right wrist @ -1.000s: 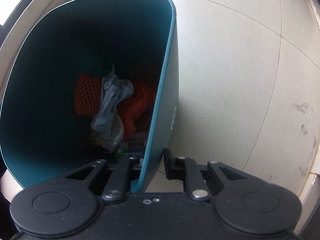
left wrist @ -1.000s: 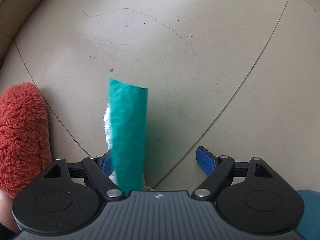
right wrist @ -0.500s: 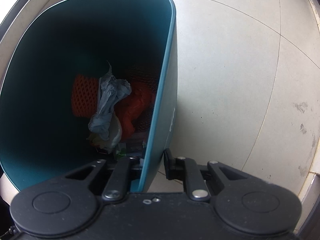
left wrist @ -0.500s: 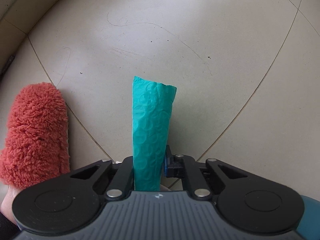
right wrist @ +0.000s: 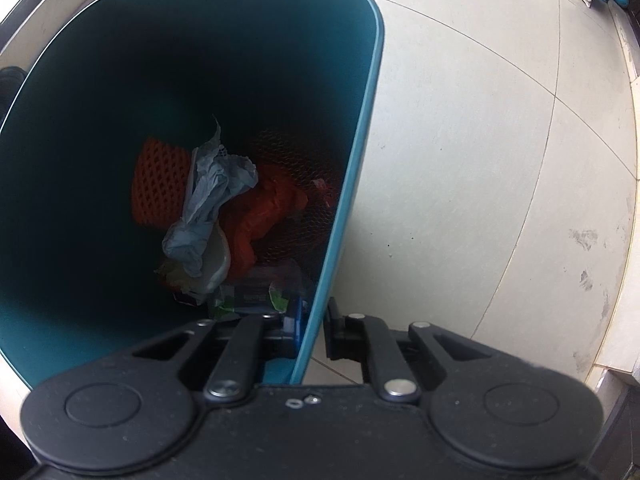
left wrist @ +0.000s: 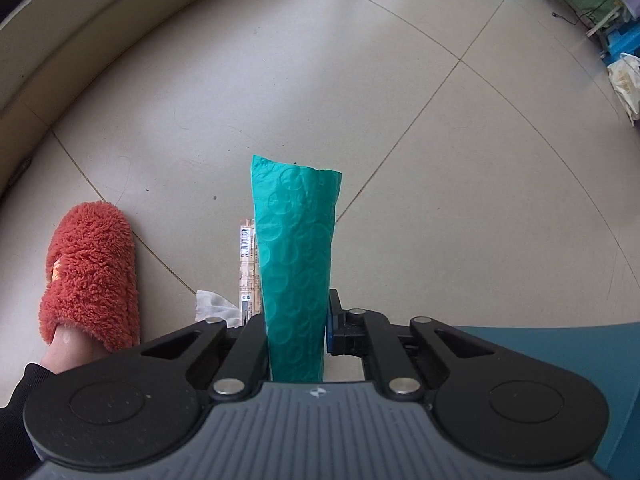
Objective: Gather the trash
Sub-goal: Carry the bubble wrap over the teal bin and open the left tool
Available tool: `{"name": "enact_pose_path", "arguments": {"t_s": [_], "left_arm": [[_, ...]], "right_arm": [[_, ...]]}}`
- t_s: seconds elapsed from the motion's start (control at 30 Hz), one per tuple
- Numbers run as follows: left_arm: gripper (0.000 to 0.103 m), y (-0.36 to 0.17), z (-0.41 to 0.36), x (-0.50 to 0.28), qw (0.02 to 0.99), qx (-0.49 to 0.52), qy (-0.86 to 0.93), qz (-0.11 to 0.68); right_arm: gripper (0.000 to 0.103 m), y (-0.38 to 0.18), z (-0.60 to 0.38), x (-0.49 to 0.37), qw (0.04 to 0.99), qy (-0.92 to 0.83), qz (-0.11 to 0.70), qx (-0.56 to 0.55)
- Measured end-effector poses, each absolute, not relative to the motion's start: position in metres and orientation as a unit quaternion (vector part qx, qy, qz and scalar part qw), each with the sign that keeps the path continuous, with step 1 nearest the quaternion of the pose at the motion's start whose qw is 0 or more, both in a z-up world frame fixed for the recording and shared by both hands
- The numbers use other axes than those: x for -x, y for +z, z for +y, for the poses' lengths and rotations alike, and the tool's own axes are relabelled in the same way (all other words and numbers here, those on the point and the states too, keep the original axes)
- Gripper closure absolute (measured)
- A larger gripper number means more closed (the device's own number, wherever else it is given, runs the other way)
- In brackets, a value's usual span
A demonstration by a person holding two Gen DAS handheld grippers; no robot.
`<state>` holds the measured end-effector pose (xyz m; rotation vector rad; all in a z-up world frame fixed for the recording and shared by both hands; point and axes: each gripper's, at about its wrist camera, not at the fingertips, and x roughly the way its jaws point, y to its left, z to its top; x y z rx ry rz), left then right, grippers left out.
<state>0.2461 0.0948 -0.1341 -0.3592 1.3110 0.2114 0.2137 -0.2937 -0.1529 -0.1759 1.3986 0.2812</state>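
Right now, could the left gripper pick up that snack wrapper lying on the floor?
Probably not yet. The left gripper has its jaws shut on the green bubble-wrap piece, so nothing else fits. The snack wrapper lies uncovered on the floor just left of it, beside a tissue; drop the bubble wrap first.

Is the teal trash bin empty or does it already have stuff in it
Partly filled: inside the bin lie orange foam netting, crumpled grey paper and red plastic.

Teal bubble-patterned wrap (left wrist: pixel 295 264), fuzzy orange-red slipper (left wrist: pixel 93 276), dark teal bin (right wrist: pixel 352 184).
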Motion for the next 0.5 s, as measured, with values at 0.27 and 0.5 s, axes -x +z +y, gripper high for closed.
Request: {"name": "enact_pose_path", "arguments": {"t_s": [0.27, 0.5], "left_arm": [[0.097, -0.031, 0.025, -0.212, 0.817, 0.151, -0.026, 0.556], [0.096, -0.008, -0.051, -0.190, 0.824, 0.098, -0.107, 0.548]], "right_arm": [[0.093, -0.143, -0.292, -0.205, 0.763, 0.142, 0.623, 0.095], [0.092, -0.138, -0.291, -0.198, 0.769, 0.147, 0.614, 0.099]]}}
